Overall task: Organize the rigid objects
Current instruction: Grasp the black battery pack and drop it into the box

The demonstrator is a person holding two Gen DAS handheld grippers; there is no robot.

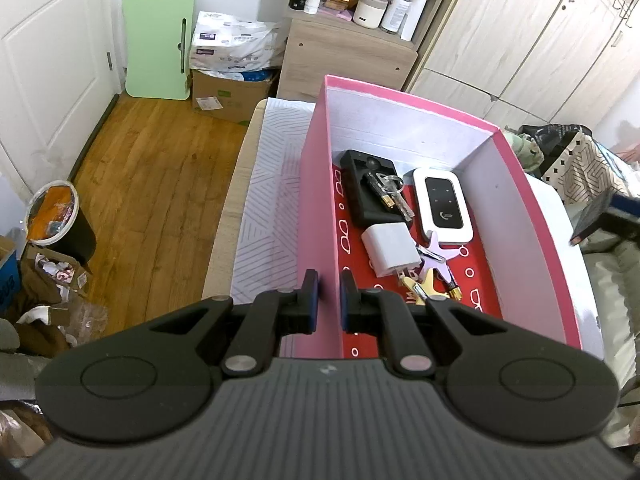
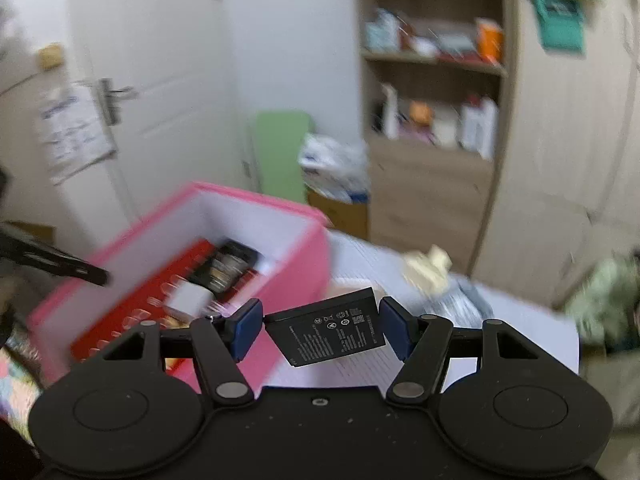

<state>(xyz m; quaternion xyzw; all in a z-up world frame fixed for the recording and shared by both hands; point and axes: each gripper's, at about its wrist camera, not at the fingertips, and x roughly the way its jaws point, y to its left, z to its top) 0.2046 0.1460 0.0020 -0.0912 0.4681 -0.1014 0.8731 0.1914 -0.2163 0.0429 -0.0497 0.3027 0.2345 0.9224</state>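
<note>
A pink box (image 1: 532,216) with a red patterned floor stands on the table. Inside lie a black case with keys (image 1: 374,190), a white-and-black pocket device (image 1: 442,204), a white charger plug (image 1: 390,250) and a purple-and-yellow key bunch (image 1: 434,266). My left gripper (image 1: 329,294) is shut on the box's near left wall (image 1: 318,216). In the right wrist view my right gripper (image 2: 322,328) is shut on a flat black battery (image 2: 326,328), held tilted in the air just right of the pink box (image 2: 288,264). That view is blurred.
The table carries a white patterned cloth (image 1: 268,208); its left edge drops to a wooden floor with a bin (image 1: 54,216) and bags. A crumpled yellowish thing (image 2: 428,268) and a grey item lie on the table right of the box. Shelves and wardrobes stand behind.
</note>
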